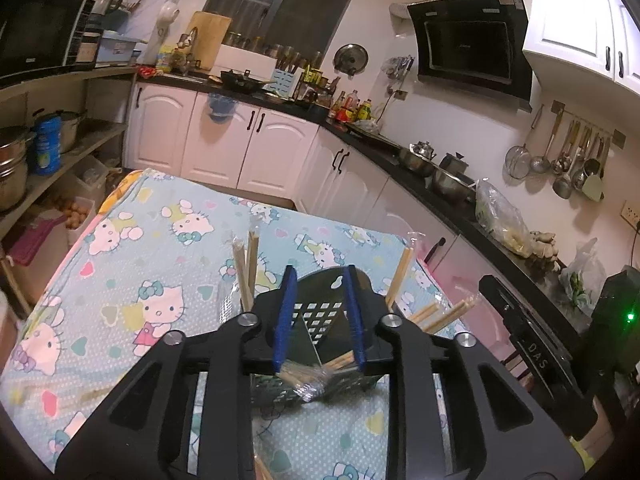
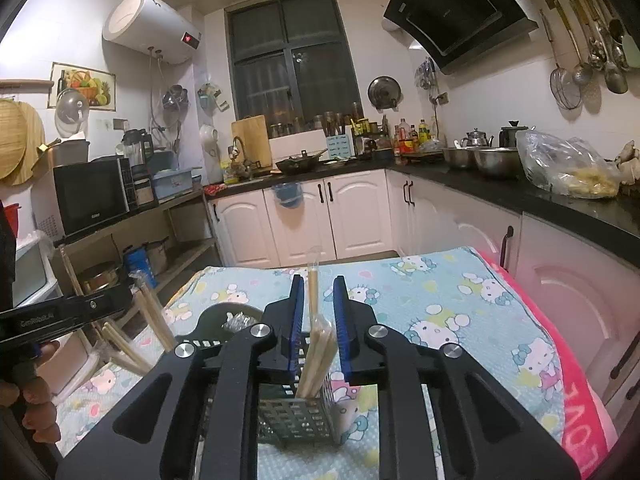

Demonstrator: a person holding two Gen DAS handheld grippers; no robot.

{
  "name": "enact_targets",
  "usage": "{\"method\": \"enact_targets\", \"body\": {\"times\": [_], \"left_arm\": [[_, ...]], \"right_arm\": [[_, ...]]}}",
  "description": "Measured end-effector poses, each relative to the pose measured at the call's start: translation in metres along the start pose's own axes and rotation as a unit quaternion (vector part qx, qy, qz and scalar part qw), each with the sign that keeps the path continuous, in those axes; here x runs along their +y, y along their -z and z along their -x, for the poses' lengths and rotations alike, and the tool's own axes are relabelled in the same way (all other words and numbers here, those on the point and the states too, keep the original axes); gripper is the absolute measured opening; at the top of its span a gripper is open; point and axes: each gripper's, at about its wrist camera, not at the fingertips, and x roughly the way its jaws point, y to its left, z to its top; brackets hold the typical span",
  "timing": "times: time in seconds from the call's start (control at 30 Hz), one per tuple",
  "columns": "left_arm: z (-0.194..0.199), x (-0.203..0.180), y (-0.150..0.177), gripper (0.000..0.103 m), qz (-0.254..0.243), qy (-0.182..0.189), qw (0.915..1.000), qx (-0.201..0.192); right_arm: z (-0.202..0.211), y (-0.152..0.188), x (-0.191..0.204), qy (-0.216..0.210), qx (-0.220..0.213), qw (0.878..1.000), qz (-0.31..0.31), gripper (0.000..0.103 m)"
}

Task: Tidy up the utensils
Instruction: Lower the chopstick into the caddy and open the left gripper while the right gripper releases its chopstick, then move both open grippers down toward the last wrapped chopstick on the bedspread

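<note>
Standing near-upright in holder, wrapped chopsticks between parted right tool pads, ungripped

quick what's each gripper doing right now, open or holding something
left gripper: open, jaws apart over the black holder, gripping nothing.
right gripper: open, wrapped chopsticks stand between its jaws in the holder, pads not pressing them.

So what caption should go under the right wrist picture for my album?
Right tongs open around wrapped chopsticks standing in a black holder on a cartoon-cat tablecloth.
</note>
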Motion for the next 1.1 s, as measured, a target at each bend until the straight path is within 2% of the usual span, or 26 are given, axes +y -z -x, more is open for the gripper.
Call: {"method": "enact_targets", "body": {"times": [0.23, 0.57, 0.7, 0.77, 0.9, 0.97, 1.1], "left_arm": [[0.009, 0.002, 0.006, 0.028, 0.002, -0.010, 0.9999, 0.006], [0.026, 0.009, 0.020, 0.041, 0.017, -0.018, 0.9996, 0.014], [0.035, 0.010, 0.026, 0.046, 0.022, -0.020, 0.9995, 0.012], [0.039, 0.009, 0.029, 0.052, 0.024, -0.020, 0.9994, 0.011], [0.048, 0.009, 0.034, 0.055, 0.025, -0.020, 0.9995, 0.008], [0.052, 0.008, 0.036, 0.064, 0.023, -0.019, 0.9995, 0.003], [0.059, 0.010, 0.039, 0.069, 0.022, -0.021, 0.9995, 0.001]], "right_arm": [[0.013, 0.003, -0.004, -0.004, 0.009, 1.000, -0.003, 0.026], [0.031, 0.017, -0.010, 0.001, 0.034, 0.999, -0.010, 0.029], [0.038, 0.023, -0.012, 0.004, 0.045, 0.999, -0.012, 0.031], [0.041, 0.026, -0.013, 0.004, 0.049, 0.999, -0.013, 0.034], [0.048, 0.033, -0.016, 0.005, 0.058, 0.998, -0.019, 0.036], [0.050, 0.036, -0.018, 0.006, 0.064, 0.998, -0.020, 0.038], [0.054, 0.044, -0.020, 0.008, 0.076, 0.997, -0.020, 0.039]]}}
